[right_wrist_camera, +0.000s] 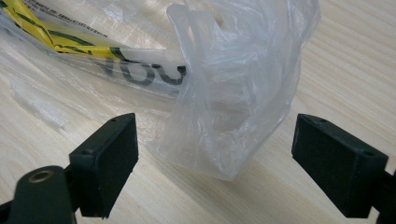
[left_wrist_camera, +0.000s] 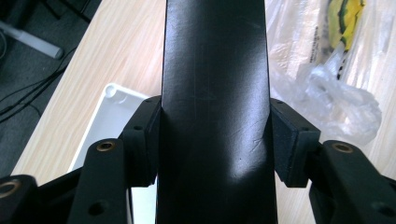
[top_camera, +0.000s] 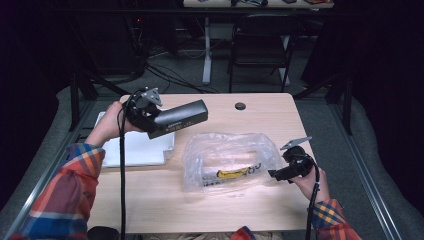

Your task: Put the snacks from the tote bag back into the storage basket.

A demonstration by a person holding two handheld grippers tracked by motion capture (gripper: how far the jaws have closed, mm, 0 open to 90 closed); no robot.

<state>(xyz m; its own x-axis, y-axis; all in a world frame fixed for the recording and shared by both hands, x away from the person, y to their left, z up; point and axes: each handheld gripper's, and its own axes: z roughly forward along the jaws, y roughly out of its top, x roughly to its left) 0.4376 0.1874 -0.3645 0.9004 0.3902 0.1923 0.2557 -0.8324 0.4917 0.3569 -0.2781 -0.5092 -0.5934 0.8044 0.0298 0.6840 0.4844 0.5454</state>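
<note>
Left gripper [top_camera: 156,126] is clamped on a long black box [top_camera: 179,119] — in the left gripper view both pads press flat against the box's [left_wrist_camera: 215,93] two long sides, no gap showing. The box sticks straight out ahead of the jaws and is held up off the desk [top_camera: 150,200], lying roughly level. Below and behind that gripper sits a white tray [top_camera: 140,150] at the desk's edge; its corner [left_wrist_camera: 112,93] shows just left of the left pad in the left gripper view.

Right gripper [top_camera: 278,173] is spread wide, nothing pinched. It sits low at the near corner of a clear plastic bag [top_camera: 230,160] with yellow and black print. In the right gripper view a bunched fold of the bag [right_wrist_camera: 233,93] lies between the two pads [right_wrist_camera: 109,154] — closer to the left one, though whether it touches that pad can't be told; the other pad stands clear of it. The bag's printed part stretches away ahead and to the left of that gripper, flat on the desk.

The box is well apart from the right gripper, up beyond the bag's far left corner. The person's plaid sleeves [top_camera: 65,195] come in behind both grippers.
</note>
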